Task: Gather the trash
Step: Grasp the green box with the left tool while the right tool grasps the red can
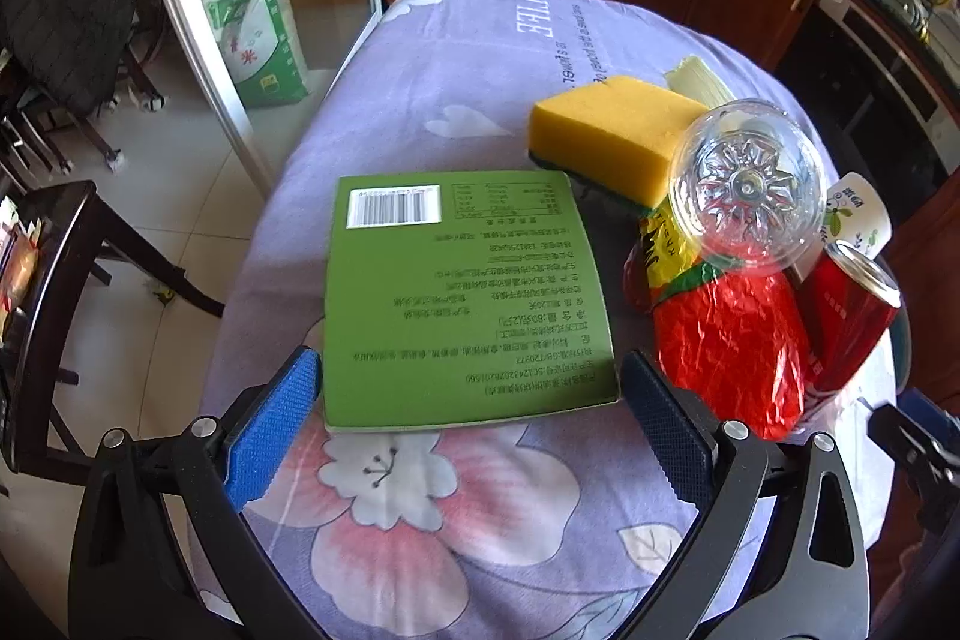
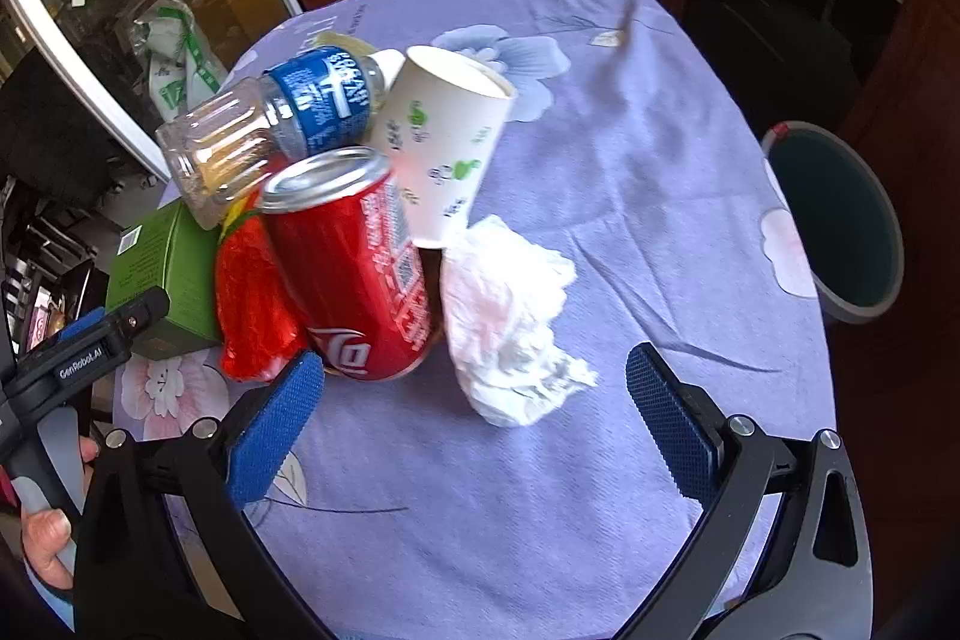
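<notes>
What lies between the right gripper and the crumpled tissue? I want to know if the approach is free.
Only bare purple tablecloth separates the open right gripper from the crumpled tissue, as the right wrist view shows.

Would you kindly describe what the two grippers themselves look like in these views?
Both the left gripper and right gripper have black, arched frames with silver bolts. Each finger carries a blue, finely dimpled pad. In the right wrist view, the left gripper's black body bears white lettering reading GenRobot.AI, and a bare hand grips its grey handle. No cables show.

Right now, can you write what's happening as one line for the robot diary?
left gripper: open, at green box | right gripper: open, near crumpled tissue | bin: beside table | nothing held
</notes>
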`<control>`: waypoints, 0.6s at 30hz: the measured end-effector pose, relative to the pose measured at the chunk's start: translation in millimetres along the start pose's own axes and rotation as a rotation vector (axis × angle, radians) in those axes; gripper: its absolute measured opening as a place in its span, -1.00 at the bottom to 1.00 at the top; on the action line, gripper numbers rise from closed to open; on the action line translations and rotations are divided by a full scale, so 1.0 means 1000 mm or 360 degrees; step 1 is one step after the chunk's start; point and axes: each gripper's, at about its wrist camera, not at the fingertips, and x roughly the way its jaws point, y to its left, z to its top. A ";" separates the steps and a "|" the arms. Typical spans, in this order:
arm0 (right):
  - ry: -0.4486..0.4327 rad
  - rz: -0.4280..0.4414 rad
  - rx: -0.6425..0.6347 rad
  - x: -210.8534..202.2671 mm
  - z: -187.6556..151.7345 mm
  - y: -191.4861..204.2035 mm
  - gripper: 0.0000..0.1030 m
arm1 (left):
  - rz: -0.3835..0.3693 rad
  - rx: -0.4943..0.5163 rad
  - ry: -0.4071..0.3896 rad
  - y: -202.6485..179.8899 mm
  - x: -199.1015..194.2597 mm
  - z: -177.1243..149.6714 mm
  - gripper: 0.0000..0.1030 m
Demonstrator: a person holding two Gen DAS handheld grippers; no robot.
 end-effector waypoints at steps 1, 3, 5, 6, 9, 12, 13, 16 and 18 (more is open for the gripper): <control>-0.0012 0.0009 -0.0025 0.001 0.002 0.008 0.88 | -0.0001 -0.0004 -0.0002 0.003 -0.002 -0.003 0.93; -0.0047 0.0032 -0.0074 0.004 0.006 0.021 0.88 | -0.0030 -0.0006 -0.0006 0.012 -0.006 -0.009 0.92; -0.0059 0.0045 -0.0108 0.009 0.010 0.033 0.88 | -0.0073 -0.0023 -0.0030 0.020 -0.012 -0.014 0.92; -0.0065 0.0047 -0.0119 0.011 0.012 0.037 0.88 | -0.0091 -0.0026 -0.0051 0.024 -0.015 -0.016 0.92; -0.0090 0.0044 -0.0135 0.014 0.013 0.045 0.76 | -0.0096 0.0020 -0.0117 0.037 -0.023 -0.024 0.92; -0.0073 0.0038 -0.0169 0.020 0.013 0.053 0.60 | -0.0091 0.0121 -0.0126 0.053 -0.022 -0.030 0.92; -0.0061 0.0040 -0.0174 0.022 0.012 0.054 0.56 | -0.0129 0.0142 -0.0120 0.058 -0.021 -0.031 0.92; -0.0039 0.0054 -0.0171 0.030 0.010 0.054 0.37 | -0.0203 0.0190 -0.0125 0.068 -0.015 -0.032 0.92; -0.0006 0.0081 -0.0155 0.036 0.011 0.053 0.27 | -0.0262 0.0213 -0.0088 0.072 -0.006 -0.031 0.92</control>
